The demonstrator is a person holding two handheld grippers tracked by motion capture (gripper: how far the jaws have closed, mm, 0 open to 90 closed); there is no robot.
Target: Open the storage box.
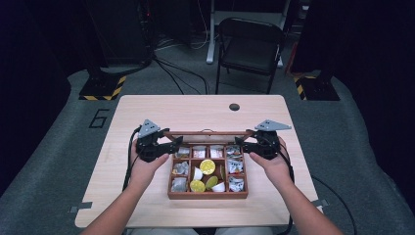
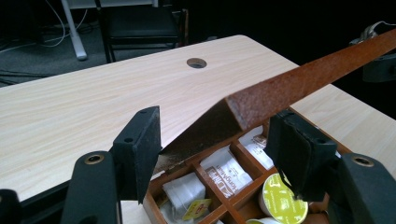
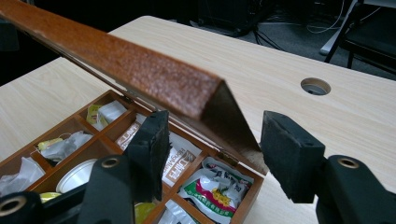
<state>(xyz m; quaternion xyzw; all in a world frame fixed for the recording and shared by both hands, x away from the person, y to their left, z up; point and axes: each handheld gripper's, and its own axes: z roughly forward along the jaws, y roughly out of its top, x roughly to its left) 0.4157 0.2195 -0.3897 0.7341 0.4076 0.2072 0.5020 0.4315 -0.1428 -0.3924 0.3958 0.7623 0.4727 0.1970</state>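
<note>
High view: lid (image 1: 205,132) half-raised over box (image 1: 207,194) near tabletop's front edge | left tongs (image 2: 212,144), right tongs (image 3: 212,149) wide, gripping nothing | risk: unheld lid drops shut

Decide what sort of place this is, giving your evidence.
Probably a lab or studio set up for recording: dark curtains all round, hazard-striped stand bases, floor cables, and one lone table bearing a wooden box.

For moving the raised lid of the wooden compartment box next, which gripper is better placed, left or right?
Neither clearly. The left gripper and right gripper each straddle one end of the brown wooden hinged lid, jaws open. Both together would likely move it evenly.
</note>
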